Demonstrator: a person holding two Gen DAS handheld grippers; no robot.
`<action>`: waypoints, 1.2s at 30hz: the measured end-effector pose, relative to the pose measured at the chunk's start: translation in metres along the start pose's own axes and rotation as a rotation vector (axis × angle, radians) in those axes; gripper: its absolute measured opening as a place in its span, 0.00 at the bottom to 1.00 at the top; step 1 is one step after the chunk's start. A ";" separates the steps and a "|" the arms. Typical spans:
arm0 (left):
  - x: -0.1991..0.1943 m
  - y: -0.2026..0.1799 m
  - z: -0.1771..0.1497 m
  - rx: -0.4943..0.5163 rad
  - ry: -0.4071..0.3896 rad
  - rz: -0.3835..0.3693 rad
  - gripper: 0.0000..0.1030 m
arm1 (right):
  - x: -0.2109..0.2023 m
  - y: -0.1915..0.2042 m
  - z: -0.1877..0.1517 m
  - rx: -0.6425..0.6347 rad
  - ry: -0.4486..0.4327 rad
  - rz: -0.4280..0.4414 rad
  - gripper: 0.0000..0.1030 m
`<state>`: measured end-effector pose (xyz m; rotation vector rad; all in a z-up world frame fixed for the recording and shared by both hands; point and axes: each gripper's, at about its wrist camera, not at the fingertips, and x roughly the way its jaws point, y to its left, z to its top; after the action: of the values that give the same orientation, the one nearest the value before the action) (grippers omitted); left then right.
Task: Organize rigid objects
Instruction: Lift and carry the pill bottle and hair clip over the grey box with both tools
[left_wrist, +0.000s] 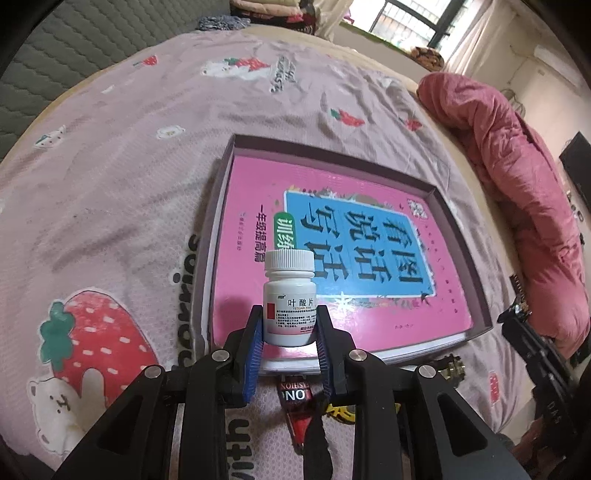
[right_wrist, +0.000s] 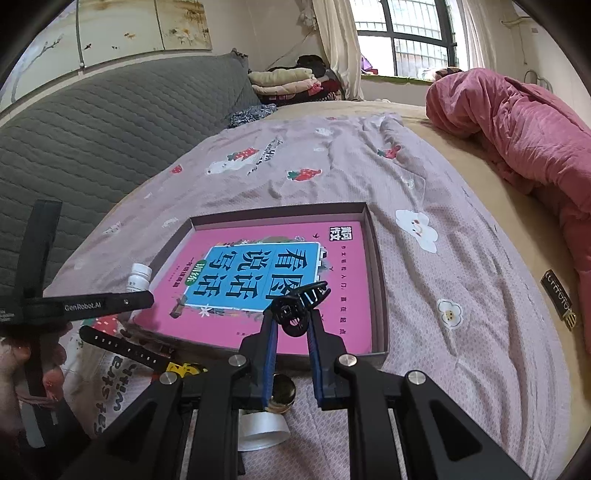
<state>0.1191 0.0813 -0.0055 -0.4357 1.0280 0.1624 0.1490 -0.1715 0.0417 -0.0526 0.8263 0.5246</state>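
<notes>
Left gripper (left_wrist: 289, 328): clenched on the white pill bottle (left_wrist: 288, 299), blue pads against its sides; the bottle stands upright, held over the near left corner of the book.
Right gripper (right_wrist: 291, 323): grasping a black hair claw clip (right_wrist: 297, 308) between its pads, above the near edge of the book.
Under the right gripper: a round gold lid (right_wrist: 282, 393) and a white cup-like thing (right_wrist: 262, 430) lie on the bedsheet, just in front of the box.
Beside them, left: a black watch strap (right_wrist: 122, 345) and a small yellow item (right_wrist: 183, 368), partly hidden.
Under the left gripper: a red and black packet (left_wrist: 297, 400) on the sheet, near the box's front edge.
Box (right_wrist: 380, 280): shallow, purple-walled, open, resting on the bed.
In the box: a pink book (left_wrist: 325, 229) with a blue title panel, lying flat and filling nearly the whole floor.
Bedsheet (left_wrist: 129, 166): pale purple with strawberry and bear prints.
Far right: a bunched pink quilt (right_wrist: 517, 125).
Far back: folded clothes (right_wrist: 284, 83) below the window.
</notes>
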 end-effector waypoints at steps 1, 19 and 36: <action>0.003 0.000 0.000 0.000 0.009 0.004 0.26 | 0.003 0.000 0.001 0.005 0.004 0.002 0.16; 0.025 0.004 0.003 0.027 0.081 0.018 0.26 | 0.046 -0.015 0.000 0.022 0.144 -0.012 0.16; 0.028 0.004 0.001 0.027 0.080 0.029 0.26 | 0.061 -0.027 0.003 0.049 0.238 -0.131 0.16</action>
<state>0.1327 0.0835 -0.0298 -0.4054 1.1139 0.1582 0.1979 -0.1686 -0.0040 -0.1253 1.0597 0.3784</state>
